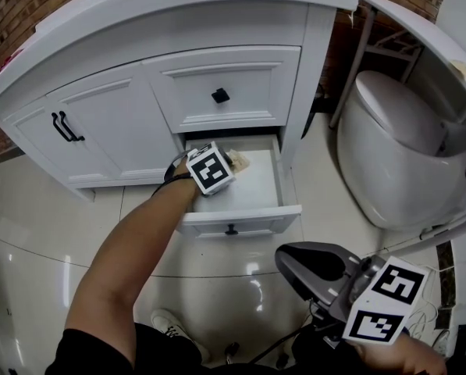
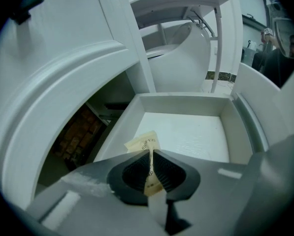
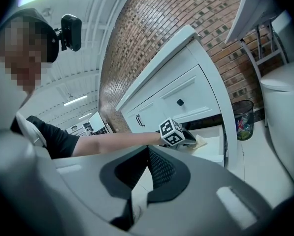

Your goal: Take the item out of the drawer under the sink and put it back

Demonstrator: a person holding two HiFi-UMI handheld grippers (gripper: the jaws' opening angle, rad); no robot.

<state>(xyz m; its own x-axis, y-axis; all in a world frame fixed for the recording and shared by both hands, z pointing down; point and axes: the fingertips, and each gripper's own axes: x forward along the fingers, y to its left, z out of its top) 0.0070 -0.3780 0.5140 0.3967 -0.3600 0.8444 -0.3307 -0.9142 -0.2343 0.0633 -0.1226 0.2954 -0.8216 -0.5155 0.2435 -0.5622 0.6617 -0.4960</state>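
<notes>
The left hand-held gripper (image 1: 231,162) is reaching into the open lower drawer (image 1: 240,219) of the white vanity cabinet (image 1: 123,123), and its jaws are clenching a small pale yellow paper packet (image 2: 143,144). In the left gripper view the packet is standing on edge between the dark pads (image 2: 169,173), its printed top poking out above them, and it is hanging over the drawer's bare white bottom. In the head view the packet (image 1: 239,161) is showing just beside the marker cube, toward the back of the drawer. The upper drawer with the black knob (image 1: 220,95) is sitting shut above it. The right hand-held gripper (image 1: 289,258) is hovering low over the glossy tiled floor (image 1: 37,209), well apart from the drawer, jaws pressing together on nothing. A white toilet (image 1: 389,147) is standing to the right of the cabinet
</notes>
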